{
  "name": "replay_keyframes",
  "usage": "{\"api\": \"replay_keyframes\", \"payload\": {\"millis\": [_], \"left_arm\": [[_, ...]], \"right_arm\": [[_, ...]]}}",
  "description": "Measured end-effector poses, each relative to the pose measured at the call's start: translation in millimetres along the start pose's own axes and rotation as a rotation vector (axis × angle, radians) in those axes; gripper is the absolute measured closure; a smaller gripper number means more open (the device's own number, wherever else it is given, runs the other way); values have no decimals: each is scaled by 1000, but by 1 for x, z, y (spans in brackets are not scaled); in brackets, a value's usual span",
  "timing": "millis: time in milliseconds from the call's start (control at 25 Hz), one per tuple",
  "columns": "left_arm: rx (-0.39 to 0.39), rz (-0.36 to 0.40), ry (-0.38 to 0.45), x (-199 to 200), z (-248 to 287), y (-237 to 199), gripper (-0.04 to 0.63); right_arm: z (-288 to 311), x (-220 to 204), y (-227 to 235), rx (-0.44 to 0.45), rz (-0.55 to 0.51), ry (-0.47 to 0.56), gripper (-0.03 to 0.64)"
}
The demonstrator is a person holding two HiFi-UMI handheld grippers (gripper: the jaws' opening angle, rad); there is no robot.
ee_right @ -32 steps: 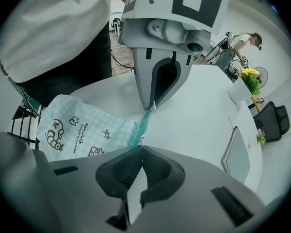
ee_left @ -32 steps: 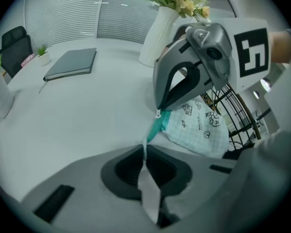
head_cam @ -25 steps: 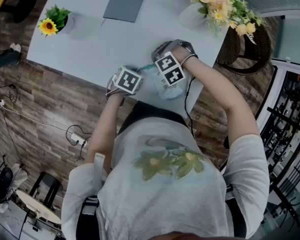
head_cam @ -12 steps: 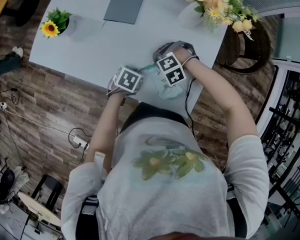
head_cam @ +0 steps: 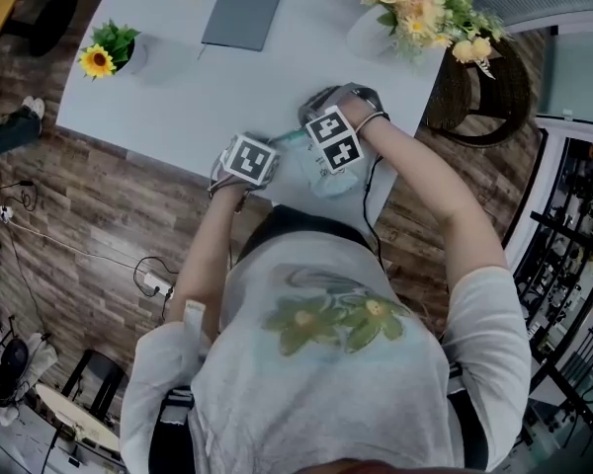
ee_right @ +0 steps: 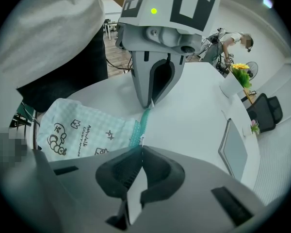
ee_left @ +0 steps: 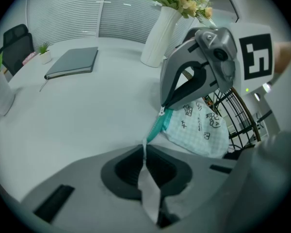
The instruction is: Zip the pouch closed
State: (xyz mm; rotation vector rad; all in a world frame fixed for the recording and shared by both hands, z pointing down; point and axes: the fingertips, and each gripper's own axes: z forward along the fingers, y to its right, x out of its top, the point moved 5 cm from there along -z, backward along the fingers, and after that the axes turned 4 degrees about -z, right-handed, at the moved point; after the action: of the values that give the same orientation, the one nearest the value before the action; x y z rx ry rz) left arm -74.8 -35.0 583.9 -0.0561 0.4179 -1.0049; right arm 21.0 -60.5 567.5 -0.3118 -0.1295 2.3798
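A mint checked pouch [head_cam: 321, 178] with small drawings lies at the near edge of the white table [head_cam: 178, 97]; it also shows in the right gripper view as the pouch [ee_right: 82, 127]. Its teal zip [ee_left: 157, 125] is stretched taut between both grippers. My left gripper [ee_left: 144, 147] is shut on the pale tab at the zip's end. My right gripper [ee_right: 141, 143] is shut on the small metal zip pull [ee_right: 142, 140]. The two grippers face each other tip to tip, a short length of zip apart. In the head view the marker cubes hide the jaws.
A grey notebook [head_cam: 243, 8] lies at the far side. A potted sunflower [head_cam: 104, 47] stands at the far left corner and a white vase of flowers [head_cam: 395, 18] at the far right. A wicker chair [head_cam: 479, 87] stands beyond the table's right edge.
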Motion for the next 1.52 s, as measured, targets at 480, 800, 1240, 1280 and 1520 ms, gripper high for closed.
{"api": "replay_keyframes", "payload": {"millis": [480,800,1240,1280,1520], "left_arm": [[-35,-10,6,-1,4,5,572],[-51,-18,8,-1,4,8,572],[-44,-17,7,-1,4,6,572],[-55,-20,10,-2,5,7,572],[-49,-25,-2,-2,4,7,572]], "right_arm": [[2,-6,-3,10,16,-10,600],[-1,-7,-5,4,26,-3,600],[0,-5,-4,-4,-63,-51,600],[1,-5,-3,-2,-64,-52,600],[-2,-5,-4,5,-73,-49,600]]}}
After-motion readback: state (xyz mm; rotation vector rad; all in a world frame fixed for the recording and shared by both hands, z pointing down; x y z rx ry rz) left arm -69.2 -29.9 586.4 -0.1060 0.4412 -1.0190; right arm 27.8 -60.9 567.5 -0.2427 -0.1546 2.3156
